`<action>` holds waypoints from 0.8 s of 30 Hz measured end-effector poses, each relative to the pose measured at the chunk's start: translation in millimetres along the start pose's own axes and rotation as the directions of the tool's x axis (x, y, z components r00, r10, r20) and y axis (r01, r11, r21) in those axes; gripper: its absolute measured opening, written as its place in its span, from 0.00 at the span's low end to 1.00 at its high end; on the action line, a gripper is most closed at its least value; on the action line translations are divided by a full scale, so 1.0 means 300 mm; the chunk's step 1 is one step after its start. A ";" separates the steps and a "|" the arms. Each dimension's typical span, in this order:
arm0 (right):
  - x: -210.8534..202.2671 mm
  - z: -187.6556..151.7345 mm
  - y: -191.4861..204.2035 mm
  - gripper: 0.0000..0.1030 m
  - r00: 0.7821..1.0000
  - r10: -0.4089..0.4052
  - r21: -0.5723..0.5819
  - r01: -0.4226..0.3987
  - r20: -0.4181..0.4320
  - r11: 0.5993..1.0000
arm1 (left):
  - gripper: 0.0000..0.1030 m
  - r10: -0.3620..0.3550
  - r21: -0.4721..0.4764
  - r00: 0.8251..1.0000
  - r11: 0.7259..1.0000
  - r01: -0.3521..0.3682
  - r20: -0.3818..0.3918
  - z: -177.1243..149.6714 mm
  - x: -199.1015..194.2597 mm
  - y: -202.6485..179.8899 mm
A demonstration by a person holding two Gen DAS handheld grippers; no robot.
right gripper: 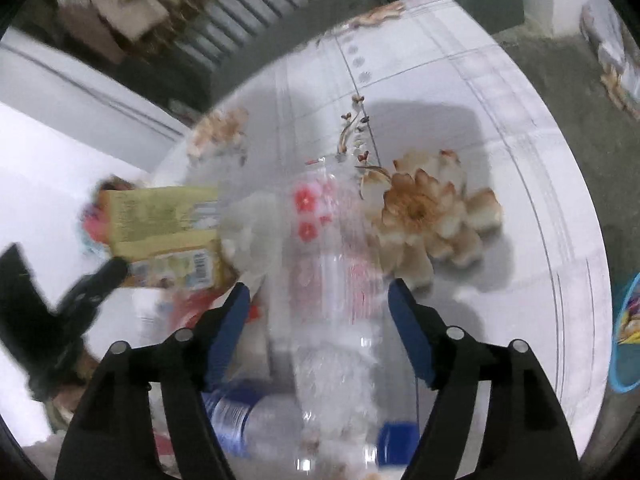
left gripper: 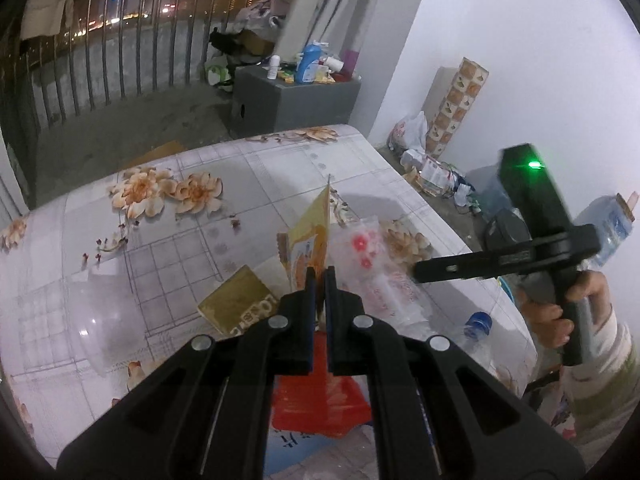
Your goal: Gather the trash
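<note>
My left gripper (left gripper: pixel 319 276) is shut on a yellow-orange snack wrapper (left gripper: pixel 310 236) that stands up from its pads above the flowered table (left gripper: pixel 168 248). Right of it lies a clear plastic bag with red flowers (left gripper: pixel 372 264). A hand (left gripper: pixel 552 312) holds the right gripper at the table's right edge. In the blurred right wrist view, my right gripper (right gripper: pixel 320 292) is open over the clear bag (right gripper: pixel 316 240), its pads apart from it. The yellow wrapper (right gripper: pixel 164 232) shows at the left in the left gripper (right gripper: pixel 108 276). A crushed bottle with a blue cap (right gripper: pixel 260 420) lies below.
A gold box (left gripper: pixel 240 304) and a red bag (left gripper: pixel 316 400) lie near the left gripper. A grey cabinet with bottles (left gripper: pixel 296 96) stands behind the table, by a railing (left gripper: pixel 120 60). Bags (left gripper: pixel 420 152) line the wall. A blue bin (right gripper: pixel 626 340) sits beside the table.
</note>
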State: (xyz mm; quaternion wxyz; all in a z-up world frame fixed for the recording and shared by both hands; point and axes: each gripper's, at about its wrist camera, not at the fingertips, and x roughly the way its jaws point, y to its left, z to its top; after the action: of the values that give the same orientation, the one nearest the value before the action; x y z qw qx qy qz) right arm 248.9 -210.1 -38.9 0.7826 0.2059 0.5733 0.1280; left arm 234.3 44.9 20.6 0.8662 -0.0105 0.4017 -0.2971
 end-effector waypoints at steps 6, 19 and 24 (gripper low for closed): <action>0.155 0.051 0.099 0.73 0.986 -0.138 -0.109 0.127 -0.098 0.986 | 0.02 -0.032 -0.050 0.999 0.998 0.033 0.007 -0.017 0.003 0.065; 0.198 0.029 0.177 0.53 0.973 -0.224 -0.196 0.209 -0.061 0.958 | 0.02 -0.076 -0.093 0.997 0.993 0.077 0.011 -0.039 -0.002 0.107; 0.164 0.020 0.123 0.25 0.990 -0.106 -0.113 0.095 -0.094 0.989 | 0.02 -0.081 -0.081 0.996 0.993 0.083 0.025 -0.032 -0.022 0.097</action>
State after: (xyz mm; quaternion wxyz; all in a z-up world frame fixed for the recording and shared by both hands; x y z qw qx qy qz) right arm 271.0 -157.0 -61.5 0.7686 0.1272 0.6135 0.1295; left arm 239.0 74.4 11.2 0.8564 -0.0659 0.4033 -0.3155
